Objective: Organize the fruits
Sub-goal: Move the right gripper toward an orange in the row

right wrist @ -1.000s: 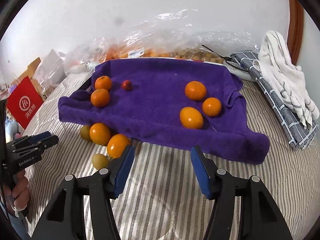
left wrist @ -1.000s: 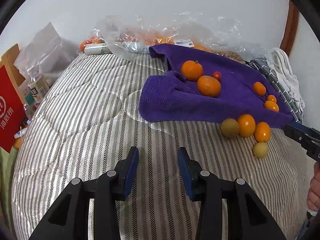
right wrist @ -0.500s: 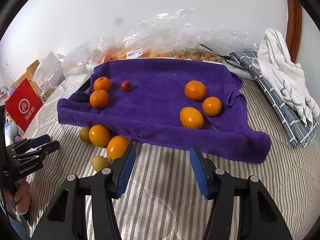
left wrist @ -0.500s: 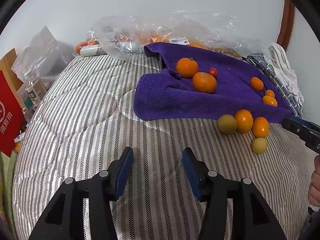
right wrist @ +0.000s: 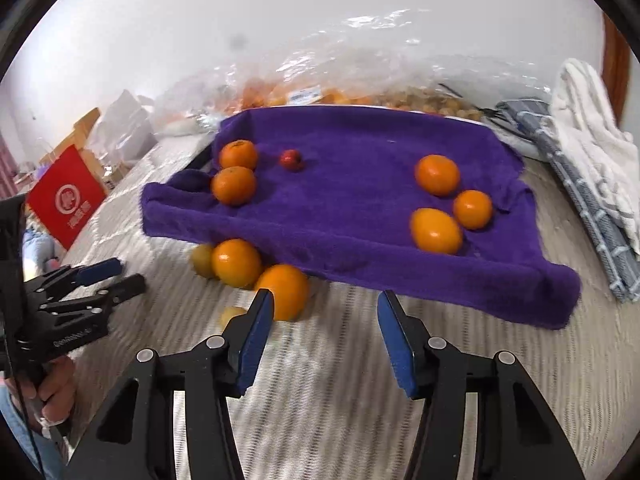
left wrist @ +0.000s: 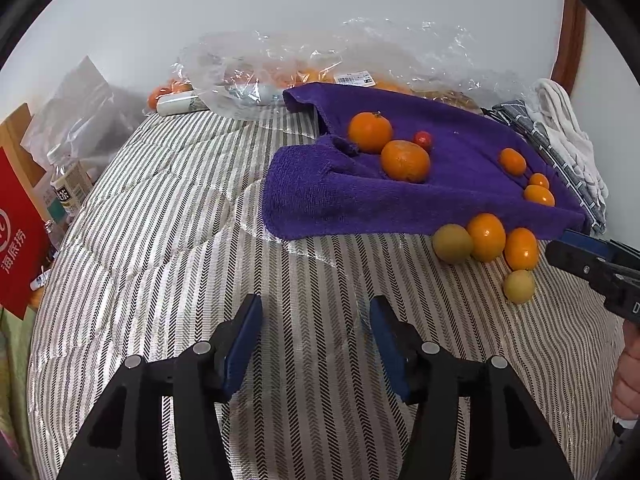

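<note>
A purple towel (left wrist: pixel 320 196) (right wrist: pixel 352 208) lies on the striped bed. On it sit two oranges (left wrist: pixel 370 132) (left wrist: pixel 405 160), a small red fruit (left wrist: pixel 423 140) and three more oranges (right wrist: pixel 437 175) (right wrist: pixel 472 209) (right wrist: pixel 436 231). Loose on the bed at the towel's front edge are two oranges (right wrist: pixel 237 263) (right wrist: pixel 286 290) and two yellow-green fruits (left wrist: pixel 453 243) (left wrist: pixel 519 286). My left gripper (left wrist: pixel 316 302) hovers over bare bed, jaws opening, nothing between them. My right gripper (right wrist: pixel 325 296) is open and empty, its left finger just in front of a loose orange.
Clear plastic bags (left wrist: pixel 320 64) holding more fruit lie along the wall behind the towel. A grey checked cloth and a white towel (left wrist: pixel 560 132) are piled at the right. A red bag (left wrist: pixel 16 232) and a bottle (left wrist: pixel 68 192) stand off the bed's left side.
The left gripper's jaws have spread wider. The right gripper has edged a little closer to the loose fruits, and its jaws narrowed slightly. No fruit has moved.
</note>
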Demonstrator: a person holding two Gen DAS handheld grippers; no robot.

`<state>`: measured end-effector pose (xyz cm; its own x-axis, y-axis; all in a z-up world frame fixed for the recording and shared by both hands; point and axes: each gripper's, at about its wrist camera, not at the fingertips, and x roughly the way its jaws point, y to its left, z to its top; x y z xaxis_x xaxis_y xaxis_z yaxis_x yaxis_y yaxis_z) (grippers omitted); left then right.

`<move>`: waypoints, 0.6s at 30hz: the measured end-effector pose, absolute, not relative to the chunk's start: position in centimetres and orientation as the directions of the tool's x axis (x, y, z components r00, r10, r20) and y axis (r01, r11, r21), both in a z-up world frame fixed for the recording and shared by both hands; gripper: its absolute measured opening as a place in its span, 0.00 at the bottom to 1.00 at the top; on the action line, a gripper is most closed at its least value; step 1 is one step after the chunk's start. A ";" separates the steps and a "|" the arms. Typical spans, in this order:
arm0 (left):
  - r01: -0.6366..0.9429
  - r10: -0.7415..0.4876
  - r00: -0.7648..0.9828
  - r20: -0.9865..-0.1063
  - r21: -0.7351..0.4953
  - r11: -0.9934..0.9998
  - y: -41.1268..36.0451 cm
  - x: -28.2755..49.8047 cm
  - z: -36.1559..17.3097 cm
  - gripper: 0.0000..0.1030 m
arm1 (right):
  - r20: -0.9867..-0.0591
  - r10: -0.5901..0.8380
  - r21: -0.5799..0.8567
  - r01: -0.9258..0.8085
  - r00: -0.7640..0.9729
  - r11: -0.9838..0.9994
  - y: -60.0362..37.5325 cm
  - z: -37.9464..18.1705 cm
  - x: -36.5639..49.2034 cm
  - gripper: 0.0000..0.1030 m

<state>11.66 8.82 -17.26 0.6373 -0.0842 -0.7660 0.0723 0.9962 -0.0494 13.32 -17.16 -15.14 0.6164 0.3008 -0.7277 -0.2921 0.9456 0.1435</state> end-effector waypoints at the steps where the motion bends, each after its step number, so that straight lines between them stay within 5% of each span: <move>1: 0.073 -0.084 0.637 -0.766 -0.048 0.996 8.8 11.7 -17.3 0.52 | -0.728 0.310 0.147 -0.302 0.612 0.942 -16.8 -15.2 13.3 0.53; 12: 0.082 -0.081 0.635 -0.768 -0.037 0.996 8.6 11.8 -17.4 0.56 | -0.748 0.332 0.174 -0.313 0.574 0.934 -15.2 -16.7 14.8 0.52; 18: 0.085 -0.080 0.634 -0.769 -0.033 0.996 8.4 11.8 -17.4 0.56 | -0.757 0.349 0.209 -0.302 0.552 0.930 -15.4 -17.4 15.6 0.40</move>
